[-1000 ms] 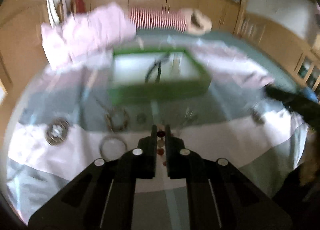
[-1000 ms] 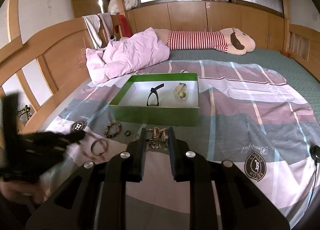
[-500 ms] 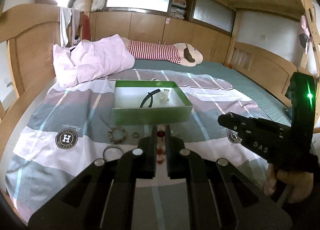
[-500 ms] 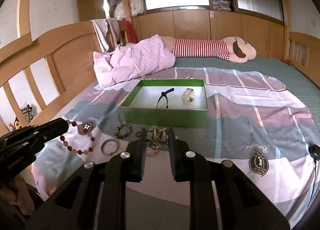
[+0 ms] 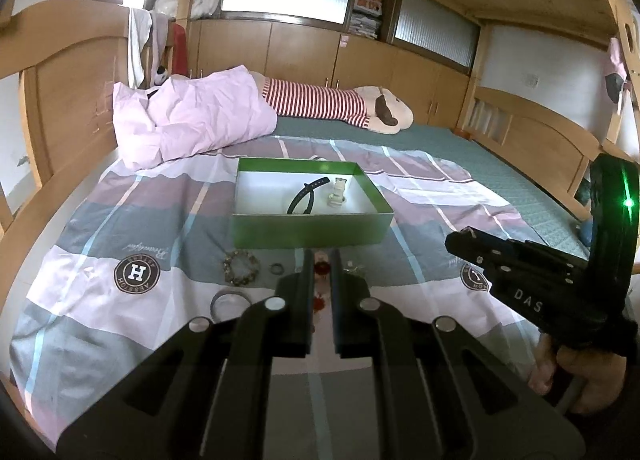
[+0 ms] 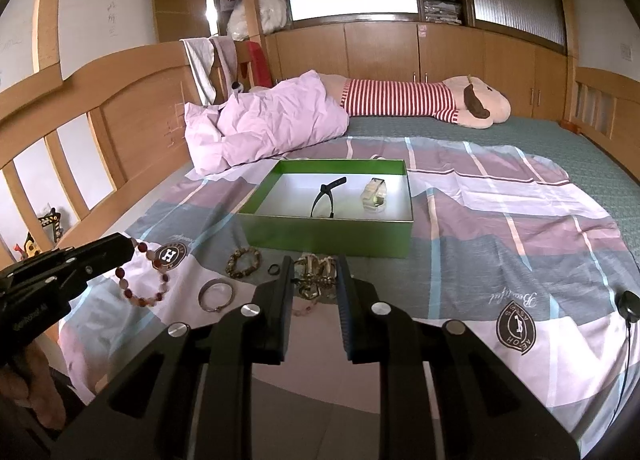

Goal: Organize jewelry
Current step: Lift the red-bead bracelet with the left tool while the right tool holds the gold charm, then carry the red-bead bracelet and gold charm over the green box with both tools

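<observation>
My left gripper (image 5: 322, 254) is shut on a red and pink bead bracelet (image 6: 142, 280), which hangs from its tip above the blanket, left of the jewelry row. My right gripper (image 6: 314, 260) hovers with its jaws a little apart and nothing pressed between them. Through the gap I see a metal jewelry cluster (image 6: 316, 276) lying on the blanket. A brown bead bracelet (image 6: 244, 262), a dark ring (image 6: 274, 269), a silver bangle (image 6: 216, 296) and a pink bracelet (image 6: 304, 308) lie near it. Behind them the green box (image 6: 324, 238) holds a black clip (image 6: 326, 196) and a pale watch (image 6: 374, 194).
A pink duvet (image 6: 272, 120) and a striped plush toy (image 6: 420, 100) lie at the far end of the bed. The wooden headboard (image 6: 120, 112) runs along the left. A black cable with a round end (image 6: 626, 302) lies on the blanket at the right edge.
My left gripper has risen and drawn back from the blanket with the bead bracelet in it; its view went from blurred to steady. The right gripper shifted slightly sideways.
</observation>
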`<control>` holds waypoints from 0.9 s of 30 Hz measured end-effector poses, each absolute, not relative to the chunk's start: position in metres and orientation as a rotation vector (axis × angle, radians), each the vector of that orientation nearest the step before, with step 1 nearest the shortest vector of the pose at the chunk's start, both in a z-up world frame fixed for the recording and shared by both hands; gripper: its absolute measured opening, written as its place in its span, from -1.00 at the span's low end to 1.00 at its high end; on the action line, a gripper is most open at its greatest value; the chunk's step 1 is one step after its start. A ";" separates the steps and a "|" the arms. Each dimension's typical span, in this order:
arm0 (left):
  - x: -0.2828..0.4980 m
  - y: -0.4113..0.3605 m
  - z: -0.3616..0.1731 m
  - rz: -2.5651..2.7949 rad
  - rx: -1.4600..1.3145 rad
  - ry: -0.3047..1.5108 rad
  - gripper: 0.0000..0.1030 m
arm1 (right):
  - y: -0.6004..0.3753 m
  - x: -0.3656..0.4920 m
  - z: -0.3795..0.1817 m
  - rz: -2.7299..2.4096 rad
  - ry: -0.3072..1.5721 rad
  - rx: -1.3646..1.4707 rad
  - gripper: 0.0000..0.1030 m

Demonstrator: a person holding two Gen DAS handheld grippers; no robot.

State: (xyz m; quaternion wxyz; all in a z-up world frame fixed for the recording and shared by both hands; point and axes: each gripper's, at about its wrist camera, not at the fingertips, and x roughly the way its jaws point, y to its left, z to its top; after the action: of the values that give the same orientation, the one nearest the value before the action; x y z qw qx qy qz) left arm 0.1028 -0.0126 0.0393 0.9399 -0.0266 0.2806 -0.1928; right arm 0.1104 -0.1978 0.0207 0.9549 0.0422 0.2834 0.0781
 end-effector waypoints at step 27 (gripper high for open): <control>0.108 -0.013 0.032 -0.351 -0.047 0.612 -0.86 | -0.200 0.109 0.020 0.144 0.568 0.085 -0.60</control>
State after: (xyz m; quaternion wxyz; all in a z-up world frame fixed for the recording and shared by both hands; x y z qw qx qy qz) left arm 0.1077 -0.0129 0.0319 0.9381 -0.0231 0.2997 -0.1719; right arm 0.1089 -0.1998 0.0198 0.9565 0.0417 0.2798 0.0709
